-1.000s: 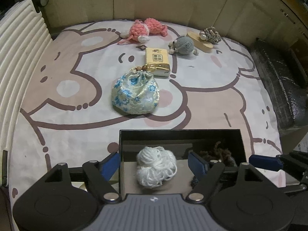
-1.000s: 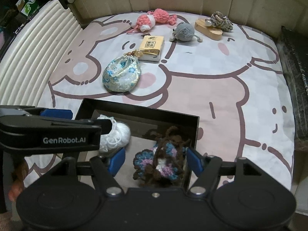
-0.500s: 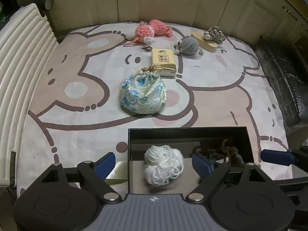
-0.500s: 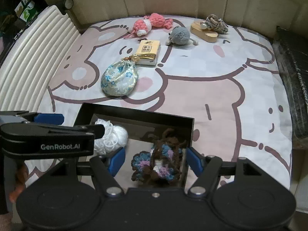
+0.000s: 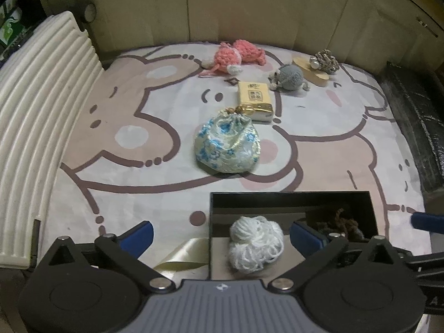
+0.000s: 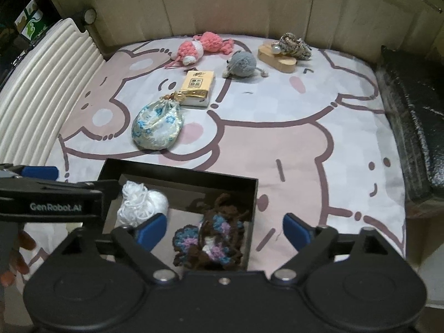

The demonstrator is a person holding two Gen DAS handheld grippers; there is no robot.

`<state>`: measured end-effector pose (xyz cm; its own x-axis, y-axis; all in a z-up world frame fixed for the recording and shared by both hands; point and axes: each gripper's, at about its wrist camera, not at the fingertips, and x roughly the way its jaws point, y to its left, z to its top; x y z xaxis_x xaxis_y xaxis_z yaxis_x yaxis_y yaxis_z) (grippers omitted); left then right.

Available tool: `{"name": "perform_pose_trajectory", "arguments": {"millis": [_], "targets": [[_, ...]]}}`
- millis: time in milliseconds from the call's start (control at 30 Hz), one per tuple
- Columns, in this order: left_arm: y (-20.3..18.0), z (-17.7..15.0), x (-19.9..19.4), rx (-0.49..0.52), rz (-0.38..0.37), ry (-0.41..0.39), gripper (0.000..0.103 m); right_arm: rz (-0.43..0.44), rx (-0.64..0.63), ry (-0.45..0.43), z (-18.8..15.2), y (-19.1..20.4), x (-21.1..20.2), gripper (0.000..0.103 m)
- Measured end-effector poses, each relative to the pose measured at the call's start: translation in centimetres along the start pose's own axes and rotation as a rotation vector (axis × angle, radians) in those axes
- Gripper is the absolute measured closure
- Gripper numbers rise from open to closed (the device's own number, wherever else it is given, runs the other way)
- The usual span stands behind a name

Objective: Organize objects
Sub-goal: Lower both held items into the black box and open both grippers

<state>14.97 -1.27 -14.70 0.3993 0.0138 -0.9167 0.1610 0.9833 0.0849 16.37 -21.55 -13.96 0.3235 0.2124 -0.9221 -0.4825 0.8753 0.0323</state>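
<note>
A black box [image 5: 291, 195] stands on the cartoon-print sheet at the near edge. A white yarn ball [image 5: 255, 244] lies in its left part, and a brown, blue and purple crochet piece [image 6: 213, 238] in its right part. My left gripper [image 5: 223, 237] hangs over the yarn ball with its jaws opening, and the blue pads stand clear of the yarn on both sides. My right gripper [image 6: 224, 231] hangs over the crochet piece, jaws also opening, and its pads do not touch the piece.
Further back lie a floral pouch [image 5: 227, 147], a yellow tissue pack [image 5: 254, 97], a pink crochet toy [image 5: 238, 55], a grey crochet mouse [image 5: 290, 77] and a wooden piece with a woven ornament [image 5: 319, 66]. A ribbed white panel [image 5: 36, 127] borders the left, a black cushion [image 5: 416, 127] the right.
Both grippers' jaws have spread wider apart. The yarn ball and the crochet piece stay lying in the box. Both views have tipped up slightly.
</note>
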Motion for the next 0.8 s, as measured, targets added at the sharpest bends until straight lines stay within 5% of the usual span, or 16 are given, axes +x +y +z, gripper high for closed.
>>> {"name": "perform_pose_trajectory", "arguments": {"millis": [300, 800], "targets": [[0.6, -0.2, -0.4, 0.002, 0.033, 0.0, 0.0, -0.013, 0.046, -0.026, 0.0, -1.3, -0.5, 0.0], [1.1, -0.4, -1.2, 0.002, 0.049, -0.025, 0.0, -0.031, 0.094, -0.064, -0.4, -3.0, -0.8, 0.0]]}}
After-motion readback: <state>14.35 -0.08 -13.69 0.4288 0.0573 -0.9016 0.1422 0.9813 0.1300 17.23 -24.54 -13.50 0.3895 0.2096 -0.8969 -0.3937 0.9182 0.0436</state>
